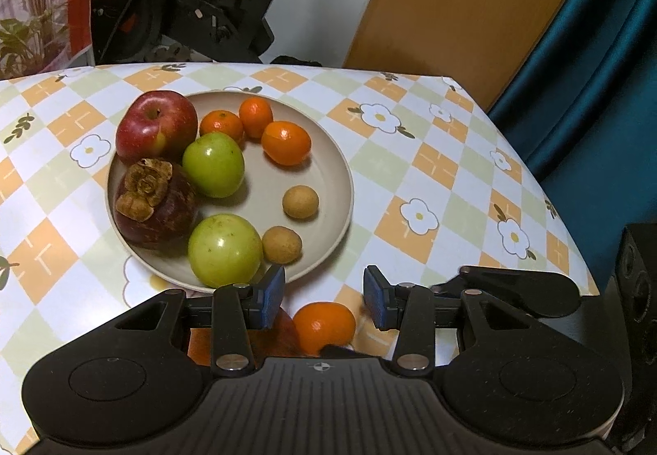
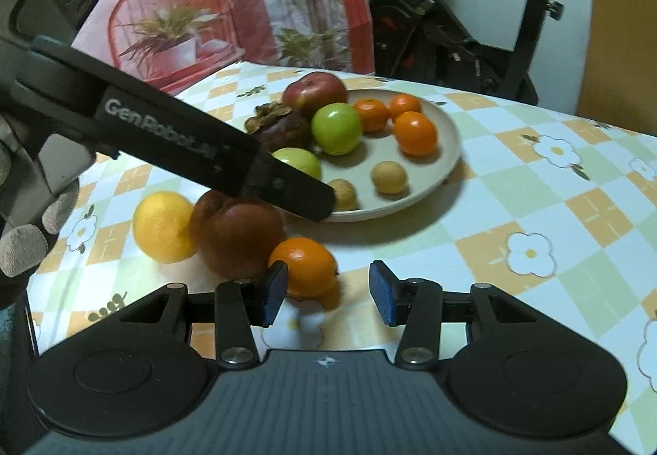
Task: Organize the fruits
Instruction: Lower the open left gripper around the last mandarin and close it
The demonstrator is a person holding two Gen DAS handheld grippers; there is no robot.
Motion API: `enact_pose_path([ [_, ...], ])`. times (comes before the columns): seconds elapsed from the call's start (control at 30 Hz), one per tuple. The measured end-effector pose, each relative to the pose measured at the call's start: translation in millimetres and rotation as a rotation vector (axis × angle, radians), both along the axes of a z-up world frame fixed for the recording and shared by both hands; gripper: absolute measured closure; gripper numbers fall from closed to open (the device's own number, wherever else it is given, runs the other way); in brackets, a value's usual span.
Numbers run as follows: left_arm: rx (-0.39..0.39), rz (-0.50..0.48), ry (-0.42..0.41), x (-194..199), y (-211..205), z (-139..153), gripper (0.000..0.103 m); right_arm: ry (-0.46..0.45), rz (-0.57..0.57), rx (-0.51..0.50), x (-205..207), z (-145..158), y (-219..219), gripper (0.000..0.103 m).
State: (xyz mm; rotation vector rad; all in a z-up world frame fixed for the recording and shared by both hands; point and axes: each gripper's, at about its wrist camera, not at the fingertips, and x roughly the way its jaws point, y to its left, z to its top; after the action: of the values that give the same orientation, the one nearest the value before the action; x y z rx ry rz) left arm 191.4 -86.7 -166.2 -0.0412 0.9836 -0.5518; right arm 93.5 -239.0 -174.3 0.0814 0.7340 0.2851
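Tangerine [image 1: 324,325] lay on the worktop [image 1: 431,175] just short of the plate [image 1: 328,184], partly hidden beneath the left claw [image 1: 324,297]. Both claws, left and right [image 2: 326,292], tilted downward, spread, gripping nothing.

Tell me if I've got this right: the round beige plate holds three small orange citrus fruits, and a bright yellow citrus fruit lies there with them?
Not quite. The bright yellow citrus fruit lies off the round beige plate, on the checked tablecloth beside a dark red fruit. The right wrist view shows it. Three small orange citrus fruits are indeed on the plate.

the left claw [image 1: 324,297] hangs open over a tangerine [image 1: 324,325] on the tablecloth [image 1: 431,167], just beside the fruit plate [image 1: 328,184].
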Motion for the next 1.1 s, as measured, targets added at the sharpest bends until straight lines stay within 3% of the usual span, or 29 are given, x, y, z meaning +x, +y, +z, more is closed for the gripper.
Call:
enact_pose_path([
  [0.2, 0.002, -0.02, 0.009, -2, -6, -5, 0.059, 0.032, 0.044, 0.006, 12, -6, 10, 0.055],
  [0.33, 0.005, -0.023, 0.01, -3, -8, -6, 0.059, 0.035, 0.063, 0.009, 12, -9, 11, 0.065],
  [1.1, -0.018, -0.023, 0.048, 0, -20, -15, 0.059, 0.023, -0.043, 0.025, -3, -9, -20, 0.065],
])
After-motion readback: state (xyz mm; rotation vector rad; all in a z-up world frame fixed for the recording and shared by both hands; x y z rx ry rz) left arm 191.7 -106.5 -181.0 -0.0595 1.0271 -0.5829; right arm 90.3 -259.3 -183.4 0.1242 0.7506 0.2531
